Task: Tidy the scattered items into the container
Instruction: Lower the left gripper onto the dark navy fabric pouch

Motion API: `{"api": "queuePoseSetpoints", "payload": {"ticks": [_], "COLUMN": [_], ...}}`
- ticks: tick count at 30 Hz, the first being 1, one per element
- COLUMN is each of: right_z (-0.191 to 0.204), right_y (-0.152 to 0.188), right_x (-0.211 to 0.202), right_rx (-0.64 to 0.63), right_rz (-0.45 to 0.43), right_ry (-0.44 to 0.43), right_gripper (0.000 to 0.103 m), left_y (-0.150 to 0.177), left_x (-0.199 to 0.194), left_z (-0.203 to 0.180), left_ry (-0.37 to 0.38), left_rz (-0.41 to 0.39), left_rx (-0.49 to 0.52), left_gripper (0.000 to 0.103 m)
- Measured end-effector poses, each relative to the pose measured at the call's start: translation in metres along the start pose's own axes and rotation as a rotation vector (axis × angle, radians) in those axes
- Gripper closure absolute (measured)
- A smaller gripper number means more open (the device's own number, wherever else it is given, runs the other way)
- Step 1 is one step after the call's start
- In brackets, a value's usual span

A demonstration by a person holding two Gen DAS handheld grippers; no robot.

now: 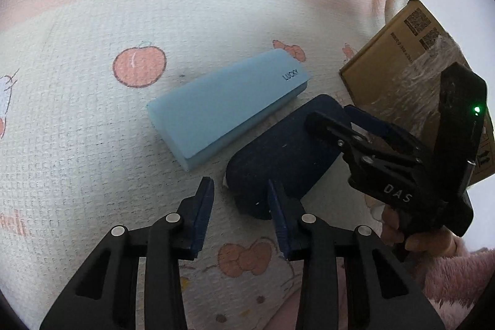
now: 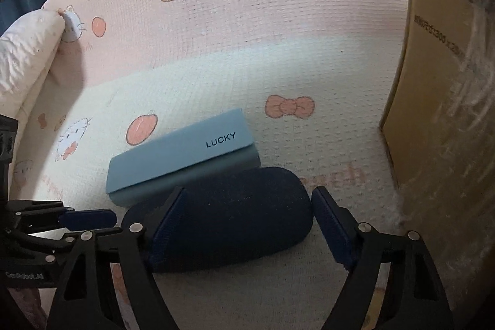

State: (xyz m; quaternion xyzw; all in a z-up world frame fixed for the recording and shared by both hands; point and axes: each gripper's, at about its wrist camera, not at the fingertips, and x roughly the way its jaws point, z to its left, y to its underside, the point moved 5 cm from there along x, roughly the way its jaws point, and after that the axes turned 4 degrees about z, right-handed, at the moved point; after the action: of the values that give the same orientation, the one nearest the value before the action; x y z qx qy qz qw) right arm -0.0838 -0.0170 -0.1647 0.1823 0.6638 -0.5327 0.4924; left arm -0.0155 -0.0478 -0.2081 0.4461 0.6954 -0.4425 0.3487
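The right gripper (image 2: 247, 225) is seen spread wide around a dark navy case (image 2: 235, 221), its pads apparently not pressing. The left gripper (image 1: 241, 215) is held half-open over the case's end, gripping nothing. Just beyond, touching it, a light blue case (image 2: 182, 153) marked LUCKY lies on the printed mat (image 2: 247, 30); a cardboard box (image 2: 433, 113) stands alongside.

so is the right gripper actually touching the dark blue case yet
Cannot tell. In the right wrist view the right gripper straddles the dark blue case; the right finger shows a gap, but the left finger overlaps it.
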Motion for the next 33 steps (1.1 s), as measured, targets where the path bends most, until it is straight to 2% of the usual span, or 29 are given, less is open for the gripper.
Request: {"api": "queuePoseSetpoints", "payload": {"ticks": [4, 8, 10, 11, 13, 15, 19, 21, 24, 26, 28, 30, 33], "right_z": [-0.005, -0.009, -0.007, -0.008, -0.012, -0.021, -0.026, -0.026, -0.029, -0.030, -0.030, -0.031, -0.031], "right_y": [0.000, 0.000, -0.001, -0.001, -0.001, -0.001, 0.001, 0.001, 0.001, 0.000, -0.003, -0.005, -0.004], "right_x": [0.000, -0.003, -0.003, -0.003, -0.004, -0.002, -0.004, -0.005, -0.004, -0.002, 0.000, 0.002, 0.002], "right_rx": [0.024, 0.050, 0.048, 0.047, 0.077, 0.144, 0.173, 0.167, 0.184, 0.157, 0.134, 0.128, 0.135], "right_rz": [0.001, -0.005, -0.004, -0.004, -0.002, 0.016, 0.028, 0.038, 0.054, 0.046, 0.041, 0.042, 0.040], "right_ry": [-0.025, -0.028, -0.028, -0.027, -0.029, -0.067, -0.073, -0.066, -0.066, -0.062, -0.078, -0.072, -0.083], "right_gripper": [0.026, 0.032, 0.034, 0.035, 0.041, 0.043, 0.044, 0.043, 0.038, 0.037, 0.036, 0.036, 0.036], "left_y": [-0.005, -0.019, -0.030, -0.039, -0.053, -0.062, -0.058, -0.047, -0.039, -0.036, -0.031, -0.026, -0.017], "left_x": [0.003, 0.006, 0.010, 0.014, 0.021, 0.024, 0.020, 0.016, 0.011, 0.009, 0.010, 0.010, 0.009], "left_z": [-0.007, -0.019, -0.027, -0.029, -0.036, -0.036, -0.017, -0.010, 0.004, 0.016, 0.018, 0.015, 0.012], "left_ry": [0.024, -0.025, 0.015, 0.047, 0.099, 0.116, 0.126, 0.078, 0.033, 0.059, 0.065, 0.068, 0.080], "left_rz": [-0.007, -0.023, -0.026, -0.016, 0.009, 0.024, 0.029, 0.036, 0.043, 0.051, 0.082, 0.105, 0.118], "left_rx": [0.017, 0.065, 0.065, 0.055, 0.028, -0.018, -0.133, -0.142, -0.164, -0.206, -0.206, -0.184, -0.170], "left_gripper": [0.063, 0.064, 0.072, 0.073, 0.083, 0.083, 0.083, 0.083, 0.080, 0.078, 0.062, 0.052, 0.052]}}
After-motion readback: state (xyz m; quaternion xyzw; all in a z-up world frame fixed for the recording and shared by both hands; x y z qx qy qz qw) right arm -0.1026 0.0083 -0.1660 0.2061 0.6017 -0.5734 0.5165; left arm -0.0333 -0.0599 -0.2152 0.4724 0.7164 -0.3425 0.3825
